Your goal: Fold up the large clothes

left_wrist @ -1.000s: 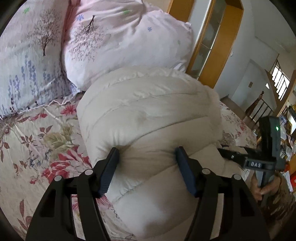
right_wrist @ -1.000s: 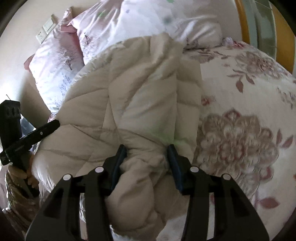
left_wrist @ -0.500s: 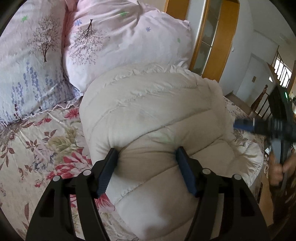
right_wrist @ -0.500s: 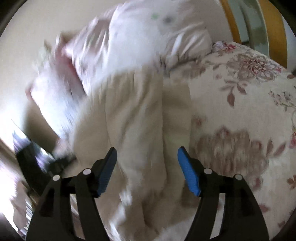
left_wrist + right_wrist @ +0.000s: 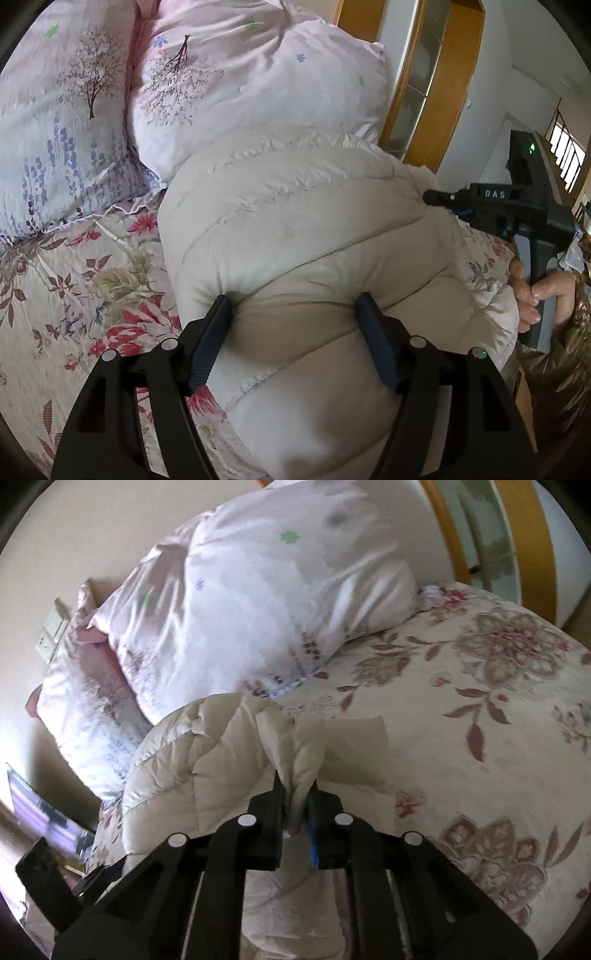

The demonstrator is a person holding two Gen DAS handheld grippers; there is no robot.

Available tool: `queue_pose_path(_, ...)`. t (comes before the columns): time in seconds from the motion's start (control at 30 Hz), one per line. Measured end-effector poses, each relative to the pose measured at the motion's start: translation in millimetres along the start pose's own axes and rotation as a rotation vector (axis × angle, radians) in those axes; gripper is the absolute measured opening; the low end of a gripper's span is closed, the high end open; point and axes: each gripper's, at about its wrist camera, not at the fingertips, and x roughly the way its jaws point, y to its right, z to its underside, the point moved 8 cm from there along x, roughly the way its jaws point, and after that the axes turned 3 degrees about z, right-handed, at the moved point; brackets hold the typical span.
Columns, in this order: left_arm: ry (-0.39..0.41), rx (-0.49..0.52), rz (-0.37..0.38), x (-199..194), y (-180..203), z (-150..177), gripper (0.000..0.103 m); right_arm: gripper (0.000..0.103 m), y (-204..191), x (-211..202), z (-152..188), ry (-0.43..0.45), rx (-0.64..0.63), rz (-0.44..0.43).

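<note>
A floral bedspread (image 5: 92,295) carries the cream puffer coat (image 5: 295,229), lying bundled below the pillows (image 5: 236,85); it looks bulky, light, springy and slick, best pinched at a thin hem or seam. The left gripper (image 5: 293,314), angled downward, straddles a thick fold, its jaws opening. The right gripper (image 5: 295,794) is clenched on a coat edge.

Left tool (image 5: 293,314) opening wide; right tool (image 5: 297,794) pinched tight.

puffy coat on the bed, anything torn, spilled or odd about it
Nothing stands out. The cream coat lies bunched on the flowered bedspread, its quilting unbroken where it shows, with no visible tear or stain.
</note>
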Motion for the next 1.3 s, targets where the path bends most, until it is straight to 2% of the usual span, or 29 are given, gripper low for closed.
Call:
queue_pose_path(0.13, 0.009, 0.017, -0.004, -3.5, 6.4, -2.5, 0.073, 0.010, 14.1, 1.2, 6.8, 0.017, 0.027, 0.054)
queue_pose_path(0.37, 0.014, 0.033, -0.005, -7.2, 12.5, -3.9, 0.075, 0.011, 34.2, 11.6, 21.8, -0.001, 0.062, 0.124)
queue_pose_path(0.47, 0.005, 0.035, -0.025, -4.4, 11.8, -3.4, 0.085, 0.011, 42.0, 19.2, 31.2, -0.018, 0.071, 0.152)
queue_pose_path(0.73, -0.025, 0.003, 0.003, 9.3, 5.9, 2.4, 0.088, 0.012, 46.4, 30.6, 42.0, -0.044, 0.065, 0.182)
queue_pose_path(1.3, -0.070, -0.022, 0.021, 25.3, -3.2, 9.6, 0.088, 0.018, 49.5, 37.3, 45.2, -0.064, 0.059, 0.189)
